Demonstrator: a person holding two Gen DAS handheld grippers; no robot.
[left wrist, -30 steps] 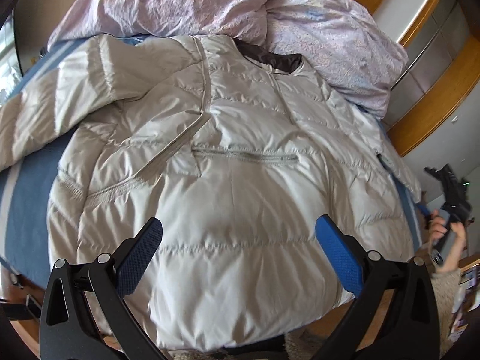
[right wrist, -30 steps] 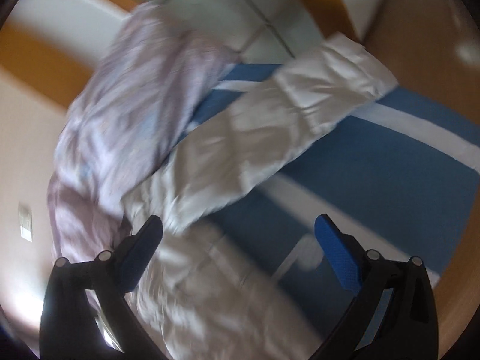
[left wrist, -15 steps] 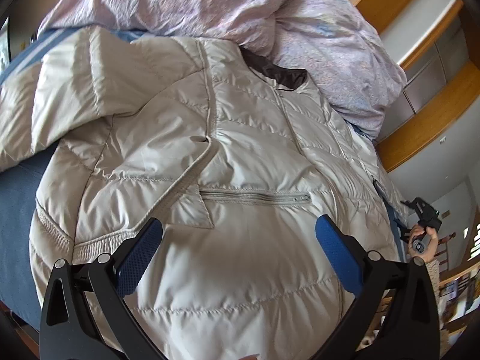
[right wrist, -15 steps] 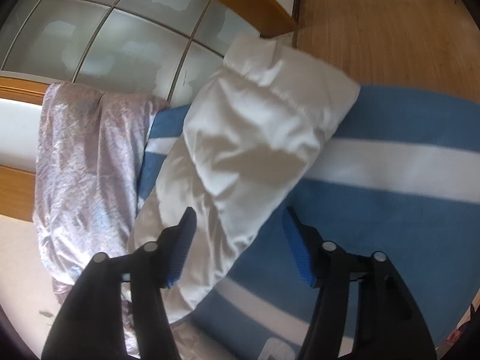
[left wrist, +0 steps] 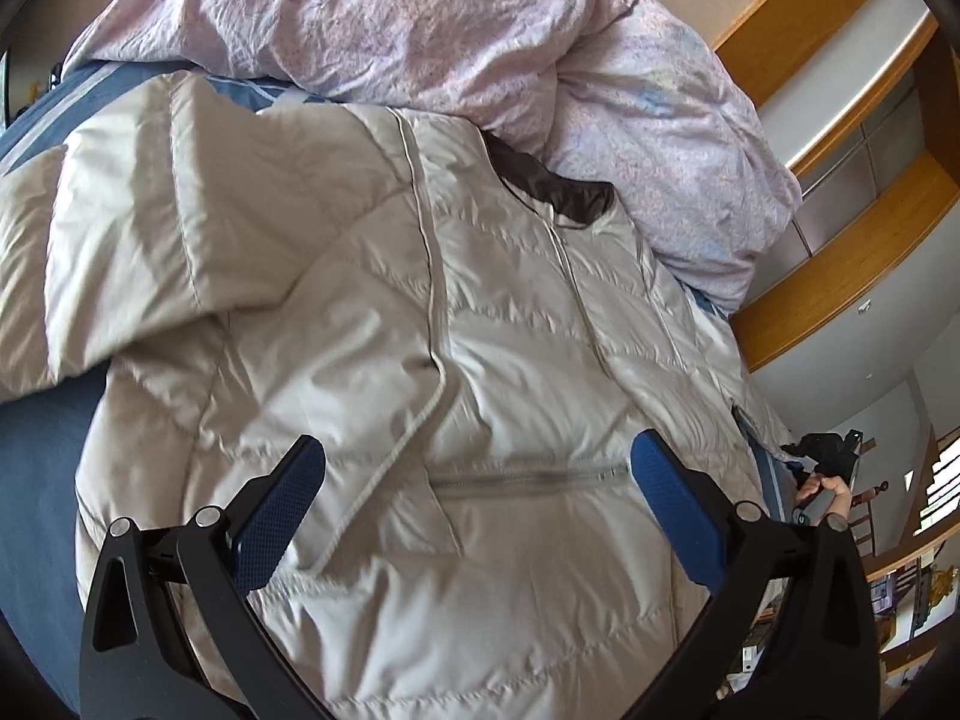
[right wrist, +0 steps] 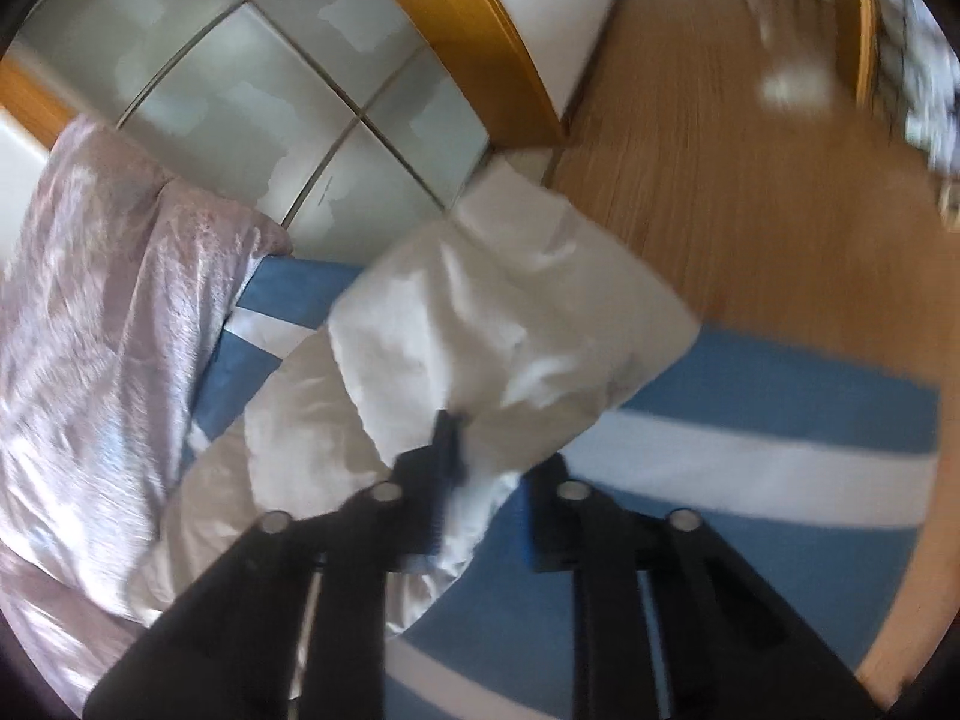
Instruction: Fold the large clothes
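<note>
1. Because the right wrist view is smeared with motion, the fingertips of the right gripper [right wrist: 474, 468] are hard to tell apart, and the far edge of the room dissolves into streaks.
2. The hem of the jacket [left wrist: 480, 396] runs out of the left wrist view at the bottom, and its left sleeve is cut off at the picture's edge.
3. The jacket, pale beige and quilted, lies front up on a blue bedcover [right wrist: 750, 396] with a white stripe; its dark collar lining points toward a crumpled lilac duvet [left wrist: 480, 36] heaped at the head of the bed.
4. Wood-trimmed panels [right wrist: 252, 78] stand behind the bed, and a wooden floor [right wrist: 720, 180] lies past the bed's edge.
5. The left gripper [left wrist: 474, 480] stands wide over the jacket's chest, one blue pad on each side of the zipped pocket [left wrist: 528, 474], pressing on nothing.
6. The right gripper's jaws have just been closing and now pinch the jacket's right sleeve [right wrist: 510, 324], whose cloth bunches between them near the cuff.
7. Far off in the left wrist view, a hand [left wrist: 831, 489] grips that right gripper beside the bed.
</note>
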